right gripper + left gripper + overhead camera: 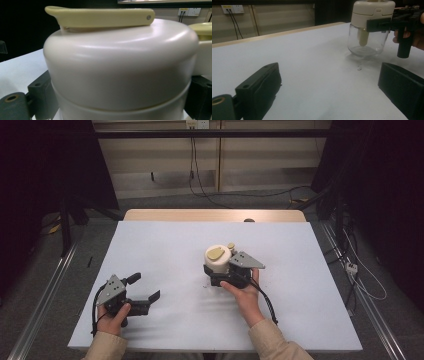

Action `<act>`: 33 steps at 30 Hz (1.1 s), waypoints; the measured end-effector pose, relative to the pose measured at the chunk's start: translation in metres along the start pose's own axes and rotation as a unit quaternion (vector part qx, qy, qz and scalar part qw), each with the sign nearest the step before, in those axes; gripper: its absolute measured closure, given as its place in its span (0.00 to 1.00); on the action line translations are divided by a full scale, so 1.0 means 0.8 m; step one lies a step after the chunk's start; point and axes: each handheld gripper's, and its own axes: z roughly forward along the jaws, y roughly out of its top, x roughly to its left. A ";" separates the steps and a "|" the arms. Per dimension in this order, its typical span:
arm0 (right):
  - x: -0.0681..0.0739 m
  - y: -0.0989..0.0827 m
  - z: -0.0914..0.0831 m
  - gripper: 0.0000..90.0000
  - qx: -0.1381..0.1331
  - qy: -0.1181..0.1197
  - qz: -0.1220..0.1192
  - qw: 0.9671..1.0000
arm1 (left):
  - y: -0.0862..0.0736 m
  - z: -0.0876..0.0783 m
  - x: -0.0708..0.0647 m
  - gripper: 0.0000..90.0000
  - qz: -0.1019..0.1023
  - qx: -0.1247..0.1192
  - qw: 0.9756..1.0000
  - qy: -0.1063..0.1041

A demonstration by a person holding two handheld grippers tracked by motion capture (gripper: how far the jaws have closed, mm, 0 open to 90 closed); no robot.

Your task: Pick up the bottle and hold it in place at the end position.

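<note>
A clear glass jar [218,256] with a cream lid and a pale yellow flip tab stands near the middle of the white table [165,245]. In the left gripper view the jar [367,32] is at the upper right, with a cream stem hanging inside the glass. My right gripper [223,271] is shut on the jar just below the lid, one black jaw on each side. The right gripper view has the lid [120,62] very close, with my right gripper [120,102] clamped around it. My left gripper [145,287] rests at the table's front left, open and holding nothing [329,77].
The table's wooden far edge [215,215] runs along the back. Cables [200,180] lie on the floor behind, and metal rails [45,290] flank both sides. A few dark specks [359,68] lie on the table by the jar's base.
</note>
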 end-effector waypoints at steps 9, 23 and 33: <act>-0.001 0.002 0.006 0.08 -0.003 0.000 0.000 1.000 | 0.000 0.000 0.000 0.04 -0.002 -0.001 1.000 -0.001; -0.005 0.003 0.018 0.08 0.000 -0.005 0.004 1.000 | 0.000 0.000 0.000 0.04 -0.001 -0.001 1.000 -0.002; -0.009 0.004 0.024 0.08 0.001 -0.008 0.005 1.000 | 0.000 0.000 0.000 0.04 0.000 -0.001 1.000 -0.004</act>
